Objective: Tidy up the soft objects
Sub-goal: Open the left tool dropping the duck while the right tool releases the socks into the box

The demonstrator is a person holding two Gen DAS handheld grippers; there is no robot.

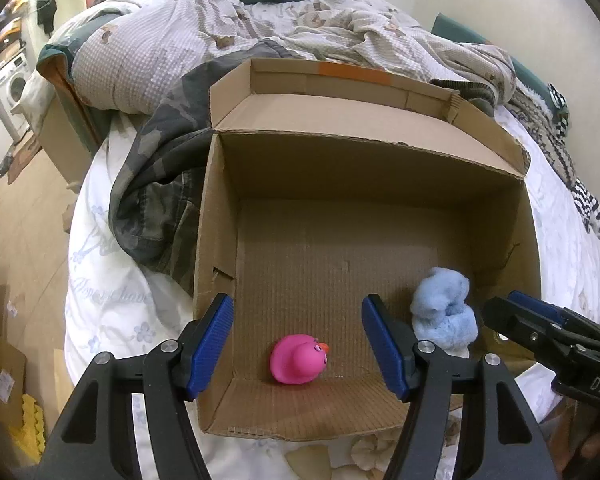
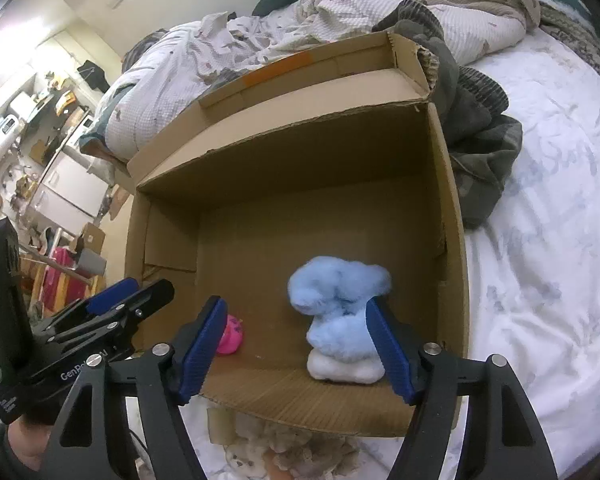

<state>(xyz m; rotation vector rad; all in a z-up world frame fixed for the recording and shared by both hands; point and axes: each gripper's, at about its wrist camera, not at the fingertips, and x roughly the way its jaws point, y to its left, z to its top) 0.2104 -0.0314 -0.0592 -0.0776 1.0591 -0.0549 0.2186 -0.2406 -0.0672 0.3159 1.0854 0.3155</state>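
Open brown corrugated cardboard box (image 1: pixel 380 168) on white floral bedsheet (image 1: pixel 112 300), flaps up, rumpled grey-green camouflage garment (image 1: pixel 156 200) against its outer wall. Two soft items inside, on the floor near the front wall: pink rounded duck-shaped squeeze toy with orange beak (image 1: pixel 298 359), and fluffy pale-blue plush with white base (image 2: pixel 340 320), upright, well apart from the duck.

Left gripper (image 1: pixel 298 348): blue-padded jaws wide apart, empty, hovering above the pink duck; no contact visible. Right gripper (image 2: pixel 296 344): jaws wide apart, empty. Right-hand pad (image 2: pixel 388 356) just beside or touching the blue plush's flank; cannot tell which. Left-hand pad clear of it.

Judged step: deposit into box. Both items appear placed, both claws unloaded. Release or fresh approach: not decidable from this moment.

More soft material outside the box, cream-and-tan plush heap (image 2: pixel 284 448) on the sheet just below the front wall; detail blurred, identity uncertain.

Next move, judged: lift both claws straight up past the front rim without dragging the plush, then drop to the cream heap, straddle its bulk, close gently. Risk: pad snagging blue fluff on withdrawal and tipping the plush.
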